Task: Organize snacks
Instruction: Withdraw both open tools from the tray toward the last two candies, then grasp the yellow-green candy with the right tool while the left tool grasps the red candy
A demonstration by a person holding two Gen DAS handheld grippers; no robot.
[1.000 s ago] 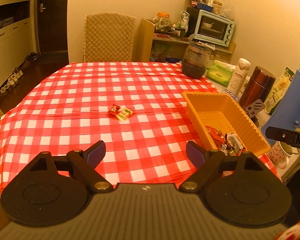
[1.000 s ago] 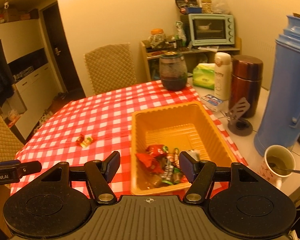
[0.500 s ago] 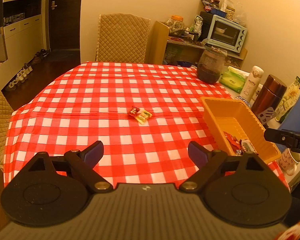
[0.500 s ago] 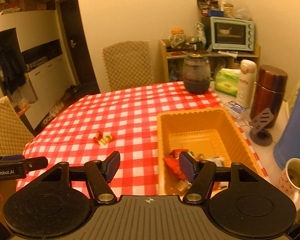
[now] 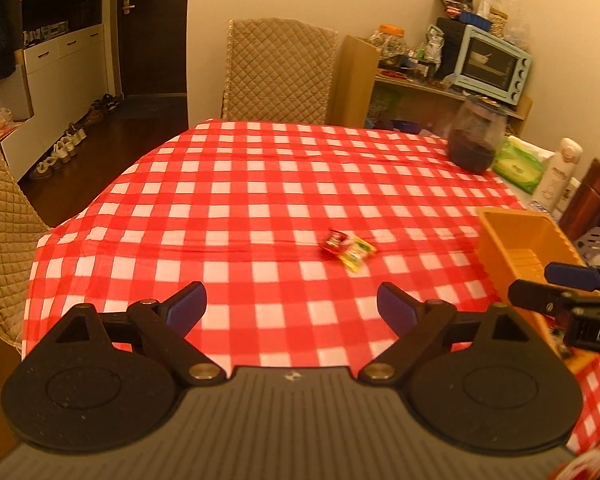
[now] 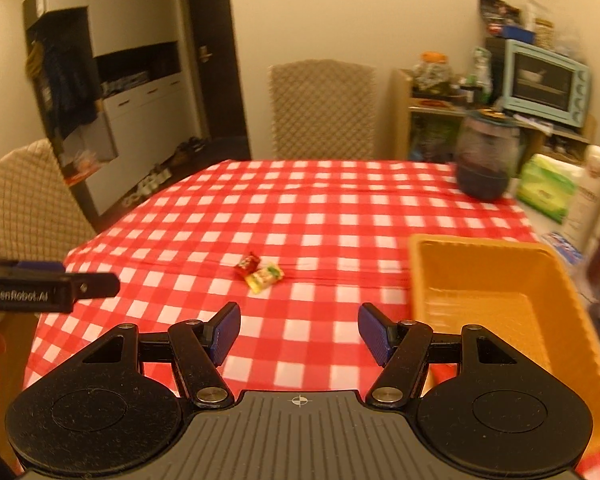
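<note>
Two small snack packets lie touching on the red checked tablecloth (image 5: 260, 200): a red one (image 5: 334, 241) and a yellow-green one (image 5: 357, 255). They also show in the right wrist view, the red one (image 6: 247, 263) and the yellow-green one (image 6: 265, 276). An orange plastic bin (image 6: 496, 280) stands to their right, also at the right edge of the left wrist view (image 5: 516, 240). My left gripper (image 5: 292, 306) is open and empty above the near table edge. My right gripper (image 6: 298, 330) is open and empty, left of the bin.
A dark glass jar (image 5: 476, 140), green tissue pack (image 5: 518, 162), white bottle (image 5: 558, 174) and brown flask (image 5: 592, 196) stand at the table's far right. Quilted chairs stand behind (image 5: 280, 72) and at left (image 5: 0, 240). A shelf with a toaster oven (image 5: 492, 64) is beyond.
Both grippers have swung left and drawn back. The bin has shifted to the right in both views, and the two packets now sit nearer the middle. Both grippers stay open.
</note>
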